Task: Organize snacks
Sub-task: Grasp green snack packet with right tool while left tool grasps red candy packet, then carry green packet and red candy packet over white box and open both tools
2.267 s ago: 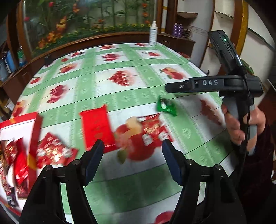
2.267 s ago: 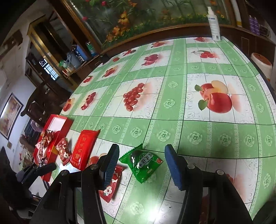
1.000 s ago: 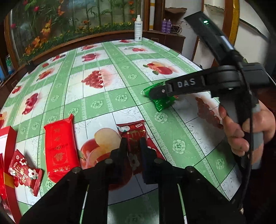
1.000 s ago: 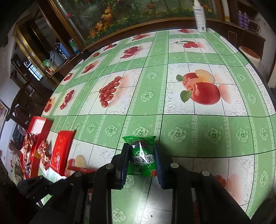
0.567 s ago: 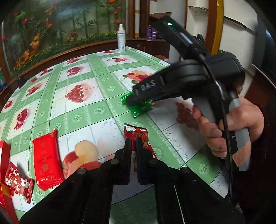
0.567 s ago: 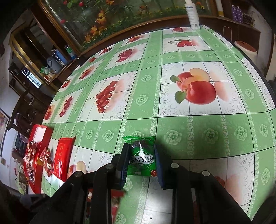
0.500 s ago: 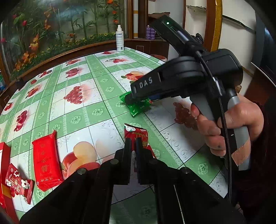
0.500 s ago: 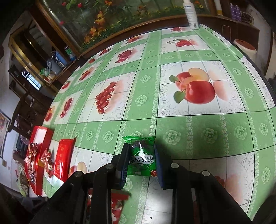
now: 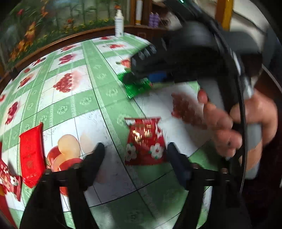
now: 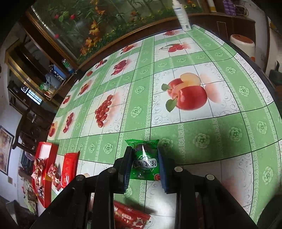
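My left gripper [image 9: 134, 153] is open, its fingers wide apart on either side of a red flowered snack packet [image 9: 145, 141] that lies on the tablecloth; the packet also shows in the right wrist view [image 10: 130, 217]. My right gripper [image 10: 144, 164] is shut on a green snack packet [image 10: 144, 161], held just above the table; it also shows in the left wrist view [image 9: 139, 84]. A long red packet [image 9: 31, 155] and a small red flowered packet [image 9: 9, 178] lie at the left. A red box [image 10: 46, 155] with several snacks stands at the far left.
The round table has a green and white fruit-print cloth [image 10: 193, 132]. A white spray bottle [image 10: 181, 15] stands at its far edge. A wooden ledge with artificial flowers [image 10: 91, 33] runs behind. A white and orange container [image 10: 244, 44] stands beyond the right edge.
My left gripper has opened and let go of the red flowered packet, which now lies on the cloth. My right gripper stays shut on the green packet and has moved closer to the left one.
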`<state>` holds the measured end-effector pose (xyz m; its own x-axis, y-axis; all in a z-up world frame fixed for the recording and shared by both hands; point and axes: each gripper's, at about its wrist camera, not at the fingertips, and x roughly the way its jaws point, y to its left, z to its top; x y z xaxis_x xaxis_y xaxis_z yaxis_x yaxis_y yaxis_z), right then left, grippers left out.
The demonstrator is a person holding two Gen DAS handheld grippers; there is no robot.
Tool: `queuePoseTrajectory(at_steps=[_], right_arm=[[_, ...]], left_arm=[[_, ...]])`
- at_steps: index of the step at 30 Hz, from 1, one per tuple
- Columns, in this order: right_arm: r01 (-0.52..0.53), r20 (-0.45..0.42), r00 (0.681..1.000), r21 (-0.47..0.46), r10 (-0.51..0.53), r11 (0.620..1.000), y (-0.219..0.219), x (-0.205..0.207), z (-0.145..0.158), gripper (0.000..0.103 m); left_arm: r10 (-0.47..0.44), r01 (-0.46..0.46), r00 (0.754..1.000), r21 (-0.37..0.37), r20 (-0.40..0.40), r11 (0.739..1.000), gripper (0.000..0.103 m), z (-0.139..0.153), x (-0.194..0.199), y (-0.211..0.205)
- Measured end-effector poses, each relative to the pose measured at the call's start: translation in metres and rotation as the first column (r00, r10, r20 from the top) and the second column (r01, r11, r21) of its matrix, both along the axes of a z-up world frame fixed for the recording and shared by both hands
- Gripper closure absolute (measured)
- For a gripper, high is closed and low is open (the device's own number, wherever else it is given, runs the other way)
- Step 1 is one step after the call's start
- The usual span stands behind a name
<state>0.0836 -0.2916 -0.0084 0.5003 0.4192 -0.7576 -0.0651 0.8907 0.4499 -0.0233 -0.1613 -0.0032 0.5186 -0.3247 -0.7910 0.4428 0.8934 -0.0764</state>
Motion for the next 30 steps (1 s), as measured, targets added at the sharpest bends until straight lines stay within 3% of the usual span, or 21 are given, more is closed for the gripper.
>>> queuePoseTrajectory(at_steps=[4,13,14,15,16,24,30], right_arm=[[0.034,0.007,0.999,0.02,-0.034,0.999,-0.009,-0.001,0.003,0.074],[0.06,0.018,0.998,0.065,-0.062,0.996,-0.021,-0.002,0.008,0.074],[0.059,0.019,0.998,0.067,-0.06,0.996,-0.021,-0.002,0.008,0.074],[0.058,0.019,0.998,0.068,-0.06,0.996,-0.021,-0.002,0.008,0.074],[0.059,0.02,0.998,0.071,-0.06,0.996,-0.021,-0.002,0.008,0.074],[0.044,0.023,0.999,0.077,-0.046,0.996,-0.019,-0.004,0.007,0.074],[0.01,0.029,1.0,0.046,-0.012,0.999,-0.008,-0.004,0.004,0.074]], left_arm=[[0.03,-0.03,1.0,0.008,0.001,1.0,0.027,0.007,0.007,-0.005],[0.019,-0.016,0.999,0.101,-0.03,0.995,0.027,-0.021,0.022,-0.03],[0.02,-0.018,0.999,0.102,-0.026,0.995,0.033,-0.021,0.022,-0.03],[0.02,-0.018,1.0,0.095,-0.02,0.995,0.058,-0.02,0.022,-0.029],[0.016,-0.015,1.0,0.1,-0.005,0.995,0.062,-0.018,0.023,-0.029],[0.027,-0.025,0.999,0.068,-0.018,0.997,0.064,-0.011,0.014,-0.009],[0.094,-0.1,0.994,0.094,0.062,0.991,0.063,0.013,-0.009,0.027]])
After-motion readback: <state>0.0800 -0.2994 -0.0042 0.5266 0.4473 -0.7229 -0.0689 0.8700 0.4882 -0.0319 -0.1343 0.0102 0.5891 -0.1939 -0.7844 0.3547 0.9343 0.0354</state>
